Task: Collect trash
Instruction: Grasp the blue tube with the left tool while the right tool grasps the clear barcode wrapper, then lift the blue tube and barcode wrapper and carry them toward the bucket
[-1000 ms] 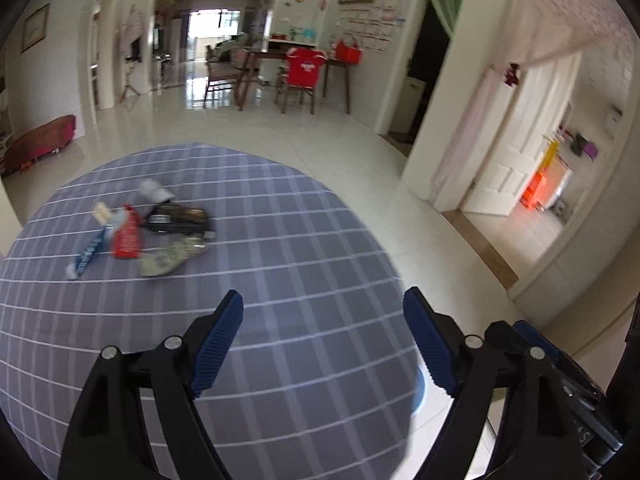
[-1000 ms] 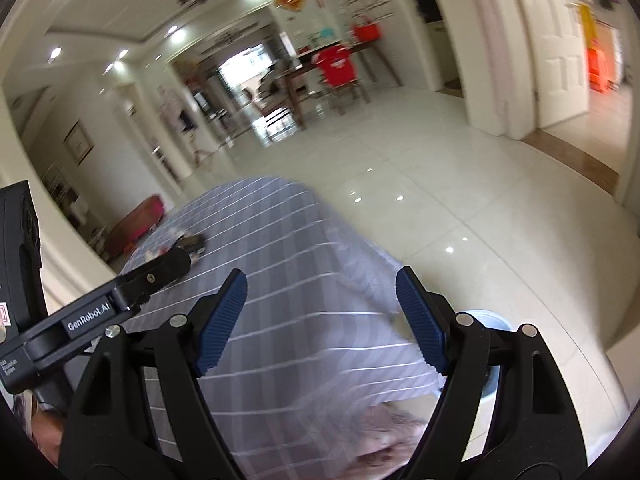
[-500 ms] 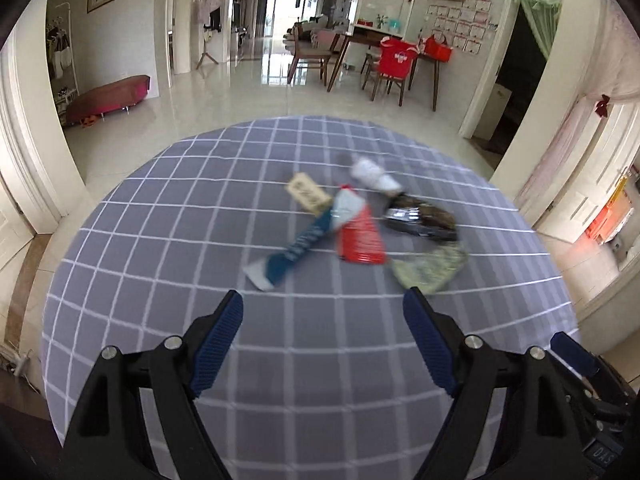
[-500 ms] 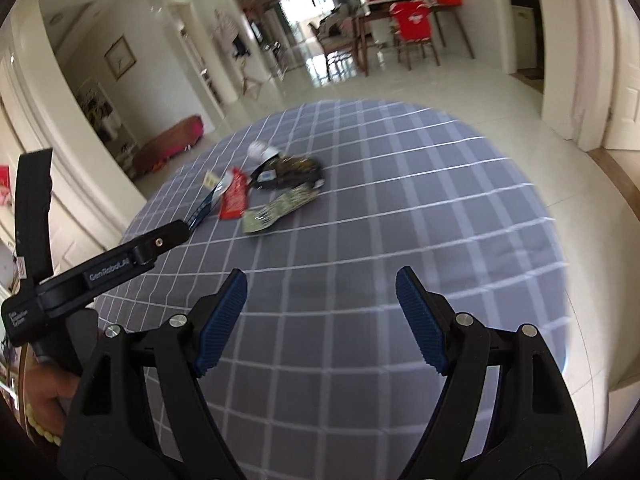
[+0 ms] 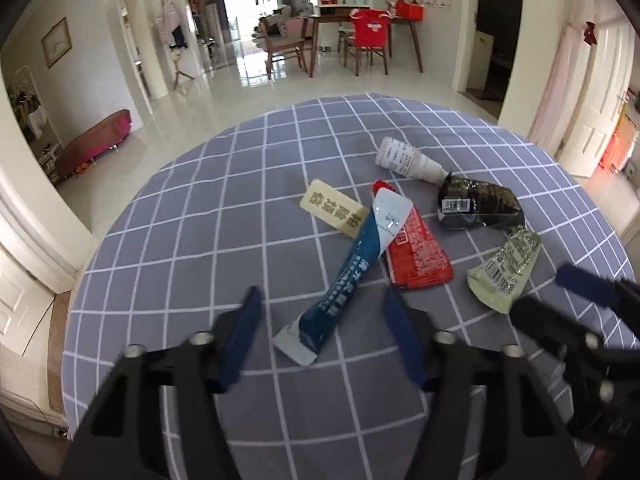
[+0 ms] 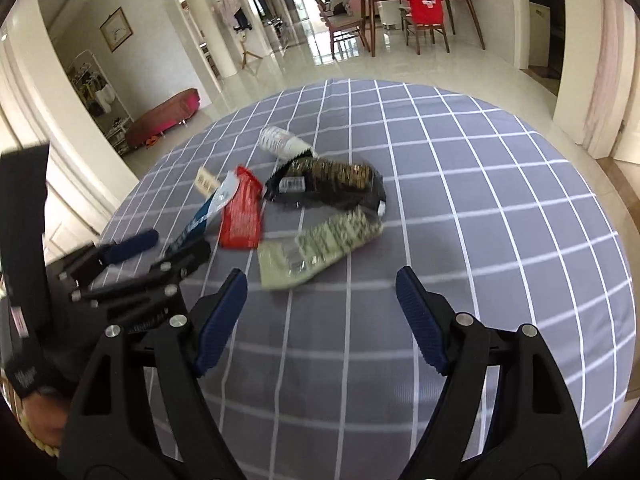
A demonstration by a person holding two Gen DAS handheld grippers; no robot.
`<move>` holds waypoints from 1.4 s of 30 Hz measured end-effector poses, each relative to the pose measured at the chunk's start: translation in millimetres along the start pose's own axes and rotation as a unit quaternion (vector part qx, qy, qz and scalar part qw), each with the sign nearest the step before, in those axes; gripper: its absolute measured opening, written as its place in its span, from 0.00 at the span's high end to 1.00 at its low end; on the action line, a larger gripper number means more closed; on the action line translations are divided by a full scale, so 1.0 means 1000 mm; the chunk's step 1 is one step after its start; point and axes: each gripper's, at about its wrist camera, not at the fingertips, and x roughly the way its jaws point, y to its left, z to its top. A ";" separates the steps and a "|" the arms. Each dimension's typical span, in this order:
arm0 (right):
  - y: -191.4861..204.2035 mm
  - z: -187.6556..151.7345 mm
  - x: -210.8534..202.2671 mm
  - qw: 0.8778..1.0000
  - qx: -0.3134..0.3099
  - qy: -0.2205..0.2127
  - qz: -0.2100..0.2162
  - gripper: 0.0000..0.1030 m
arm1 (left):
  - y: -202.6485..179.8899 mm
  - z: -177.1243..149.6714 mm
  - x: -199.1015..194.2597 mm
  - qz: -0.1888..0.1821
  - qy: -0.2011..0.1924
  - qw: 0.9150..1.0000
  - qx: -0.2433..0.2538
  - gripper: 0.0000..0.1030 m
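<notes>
A heap of trash lies on the round table with the grey checked cloth (image 5: pixel 192 240). In it are a blue-and-white sachet (image 5: pixel 352 276), a red packet (image 5: pixel 416 252), a cream tag (image 5: pixel 334 208), a small white bottle (image 5: pixel 408 160), a dark wrapper (image 5: pixel 478 206) and a clear greenish wrapper (image 5: pixel 506 268). My left gripper (image 5: pixel 322 320) is closing around the sachet's near end, and its pads stand clear of it. My right gripper (image 6: pixel 320 288) stands open just short of the clear wrapper (image 6: pixel 320 248), with nothing between its fingers. The left gripper (image 6: pixel 160 252) shows beside the red packet (image 6: pixel 242 216).
The table's rim curves close on the left and right, with shiny tiled floor (image 5: pixel 248 92) beyond. A pink bench (image 5: pixel 96 140) stands far left, and a dining table with chairs (image 5: pixel 360 40) at the back. A hand (image 6: pixel 40 412) holds the left gripper at the lower left.
Both grippers have swung over the table and come down close to the trash heap. The left jaws have narrowed around the sachet's end. The right jaws are as wide as before.
</notes>
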 end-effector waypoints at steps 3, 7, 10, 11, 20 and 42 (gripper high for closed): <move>0.002 0.007 0.008 1.000 0.001 -0.005 -0.011 0.26 | 0.001 0.001 0.003 -0.010 -0.003 1.000 -0.008 0.65; 0.006 0.015 0.014 1.000 0.001 -0.005 -0.025 0.25 | 0.004 0.004 0.008 -0.011 -0.009 1.000 -0.015 0.89; 0.013 0.019 0.018 0.998 -0.017 0.002 -0.052 0.25 | 0.003 0.002 0.006 -0.012 -0.009 1.000 -0.018 0.89; 0.016 0.019 0.020 0.998 -0.025 0.005 -0.062 0.25 | 0.003 0.001 0.005 -0.011 -0.009 1.000 -0.019 0.90; 0.010 0.015 0.012 0.997 -0.052 0.007 -0.059 0.70 | -0.002 -0.008 -0.012 -0.057 -0.008 0.998 -0.038 0.90; -0.071 -0.032 -0.096 0.998 0.026 -0.051 0.006 0.89 | -0.096 -0.028 -0.085 -0.125 -0.026 0.992 -0.015 0.90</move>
